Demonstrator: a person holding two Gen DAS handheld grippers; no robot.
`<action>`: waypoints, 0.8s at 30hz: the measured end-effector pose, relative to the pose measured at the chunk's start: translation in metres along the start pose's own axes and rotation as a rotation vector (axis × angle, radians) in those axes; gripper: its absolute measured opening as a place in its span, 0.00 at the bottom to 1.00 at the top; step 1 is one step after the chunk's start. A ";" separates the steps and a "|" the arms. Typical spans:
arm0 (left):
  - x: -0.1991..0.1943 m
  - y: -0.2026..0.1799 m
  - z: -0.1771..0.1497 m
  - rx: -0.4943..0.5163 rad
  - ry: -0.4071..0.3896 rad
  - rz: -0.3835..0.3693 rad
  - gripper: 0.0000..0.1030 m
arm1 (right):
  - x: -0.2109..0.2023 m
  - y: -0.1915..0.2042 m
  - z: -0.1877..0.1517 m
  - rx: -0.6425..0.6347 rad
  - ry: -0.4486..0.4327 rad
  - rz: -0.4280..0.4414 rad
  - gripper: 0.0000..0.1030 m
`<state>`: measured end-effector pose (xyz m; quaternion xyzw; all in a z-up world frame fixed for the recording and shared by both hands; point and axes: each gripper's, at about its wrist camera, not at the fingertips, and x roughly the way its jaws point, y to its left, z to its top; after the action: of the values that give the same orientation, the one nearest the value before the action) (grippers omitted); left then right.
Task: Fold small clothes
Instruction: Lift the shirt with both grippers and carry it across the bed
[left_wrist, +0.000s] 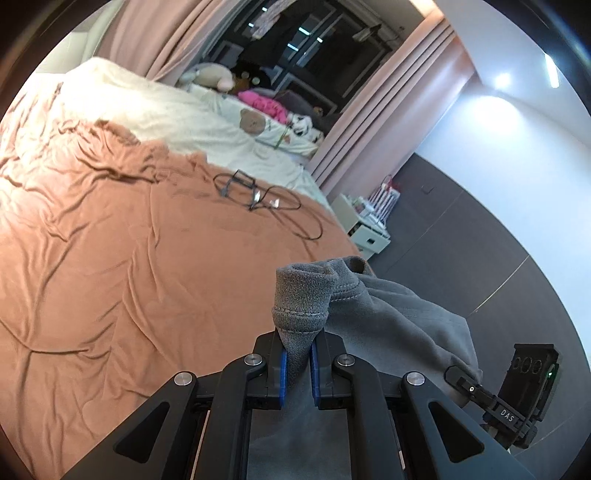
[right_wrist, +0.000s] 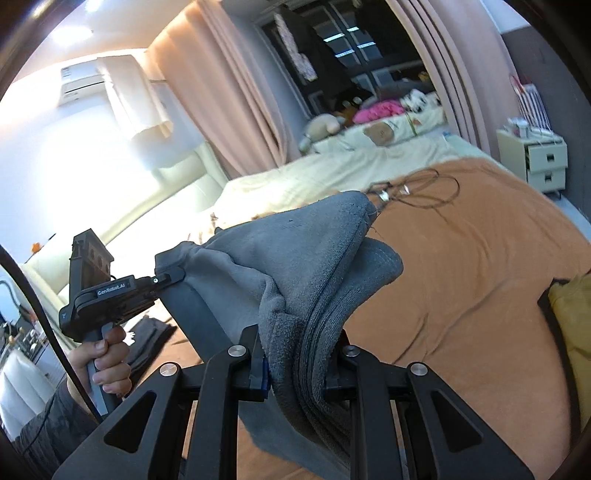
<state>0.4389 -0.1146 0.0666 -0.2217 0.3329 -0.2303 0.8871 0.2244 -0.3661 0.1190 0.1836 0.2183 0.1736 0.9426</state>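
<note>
A grey fleece garment hangs in the air between both grippers, above a bed with an orange sheet. My left gripper is shut on a ribbed grey cuff that sticks up between its blue pads. In the right wrist view, my right gripper is shut on a thick bunched fold of the same grey garment. The cloth stretches leftward to the left gripper, which a person's hand holds by its handle. The right gripper shows at the lower right of the left wrist view, gripping the garment's other end.
A coiled black cable with a small frame lies on the orange sheet farther up the bed. A cream blanket and soft toys sit beyond it. A white bedside drawer unit stands beside the bed. A yellow item lies at the right edge.
</note>
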 end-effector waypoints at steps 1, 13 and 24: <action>-0.012 -0.005 0.000 0.004 -0.012 -0.003 0.09 | -0.009 0.006 0.000 -0.011 -0.007 0.005 0.14; -0.162 -0.063 0.004 0.030 -0.136 0.030 0.09 | -0.108 0.078 0.000 -0.117 -0.053 0.102 0.14; -0.301 -0.108 0.006 0.083 -0.250 0.081 0.08 | -0.135 0.108 0.012 -0.217 -0.066 0.199 0.14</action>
<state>0.2125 -0.0314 0.2762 -0.1982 0.2187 -0.1784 0.9387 0.0899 -0.3302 0.2212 0.1071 0.1477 0.2826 0.9418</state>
